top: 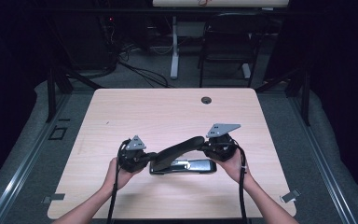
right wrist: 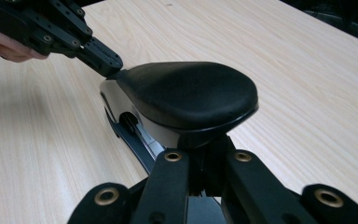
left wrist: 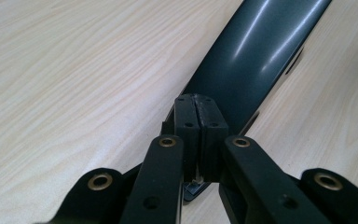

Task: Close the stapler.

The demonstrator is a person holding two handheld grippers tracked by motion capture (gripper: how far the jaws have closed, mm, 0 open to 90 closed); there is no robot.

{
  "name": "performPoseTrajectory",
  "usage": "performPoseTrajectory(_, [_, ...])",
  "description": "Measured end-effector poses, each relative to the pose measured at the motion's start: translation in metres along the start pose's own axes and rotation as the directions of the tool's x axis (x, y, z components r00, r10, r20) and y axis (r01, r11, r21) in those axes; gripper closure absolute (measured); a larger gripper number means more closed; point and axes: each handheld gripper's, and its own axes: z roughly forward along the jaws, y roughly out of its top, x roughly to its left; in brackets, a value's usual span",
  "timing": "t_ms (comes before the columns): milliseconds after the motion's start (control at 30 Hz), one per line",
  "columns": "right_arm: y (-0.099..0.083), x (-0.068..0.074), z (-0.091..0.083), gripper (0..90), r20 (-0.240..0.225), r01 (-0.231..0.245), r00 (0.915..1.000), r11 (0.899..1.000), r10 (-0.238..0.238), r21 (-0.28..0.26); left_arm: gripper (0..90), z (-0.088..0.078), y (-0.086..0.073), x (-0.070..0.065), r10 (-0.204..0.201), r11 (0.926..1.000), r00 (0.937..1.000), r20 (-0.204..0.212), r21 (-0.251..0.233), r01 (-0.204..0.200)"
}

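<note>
A big black stapler (top: 189,166) lies near the table's front edge, its top arm (top: 177,150) swung up and slanting to the right. My left gripper (top: 147,157) is shut, its pads (left wrist: 186,123) pressed together against the arm's low rear end (left wrist: 251,51). I see nothing between the pads. From the right gripper view the left gripper (right wrist: 106,59) meets that same rear end. My right gripper (top: 204,145) sits at the raised, rounded front of the arm (right wrist: 186,91). Its jaws come together under that front (right wrist: 204,163), with the tips hidden beneath it. The stapler's metal base rail (right wrist: 135,140) shows below.
The pale wooden table (top: 121,116) has a round cable hole (top: 206,100) near its far edge. Beyond it stand a dark chair (top: 228,42), a white desk leg (top: 174,46) and loose cables on the floor. Dark curtains close both sides.
</note>
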Motion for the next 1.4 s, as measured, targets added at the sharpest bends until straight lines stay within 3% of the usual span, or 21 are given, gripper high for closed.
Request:
performPoseTrajectory(300, [-0.011, -0.002, 0.001, 90.0, 0.035, -0.025, 0.9991, 0.999, 0.023, 0.037, 88.5, 0.002, -0.001, -0.002, 0.006, 1.0, 1.0, 0.002, 0.0, -0.006])
performPoseTrajectory(333, [-0.013, -0.004, 0.001, 90.0, 0.044, -0.023, 0.9988, 0.998, 0.021, 0.06, 88.5, 0.002, -0.001, -0.002, 0.012, 0.9999, 0.9999, 0.002, 0.004, -0.012])
performPoseTrajectory(600, [-0.022, -0.009, 0.007, 89.8, 0.041, -0.032, 0.9988, 0.993, 0.027, 0.112, 88.4, 0.004, -0.001, -0.003, 0.013, 0.9998, 0.9999, 0.005, 0.011, -0.013])
performPoseTrajectory(867, [-0.028, -0.007, 0.014, 90.0, 0.055, 0.003, 0.9984, 0.987, -0.012, 0.162, 88.2, 0.004, -0.002, -0.004, 0.018, 0.9996, 0.9998, 0.013, 0.021, -0.018])
performPoseTrajectory(967, [-0.034, -0.007, 0.016, 89.9, 0.062, 0.01, 0.9978, 0.98, -0.023, 0.198, 88.1, 0.005, -0.002, -0.004, 0.022, 0.9995, 0.9997, 0.013, 0.024, -0.022])
performPoseTrajectory(1133, [-0.04, -0.015, 0.019, 89.5, 0.044, -0.018, 0.999, 0.973, 0.008, 0.229, 87.6, 0.006, -0.001, -0.007, 0.026, 0.9993, 0.9996, 0.012, 0.028, -0.027])
performPoseTrajectory(1400, [-0.053, -0.025, 0.02, 89.0, 0.064, -0.034, 0.9979, 0.948, 0.014, 0.318, 87.5, 0.008, -0.002, -0.007, 0.031, 0.9987, 0.9995, 0.008, 0.039, -0.032])
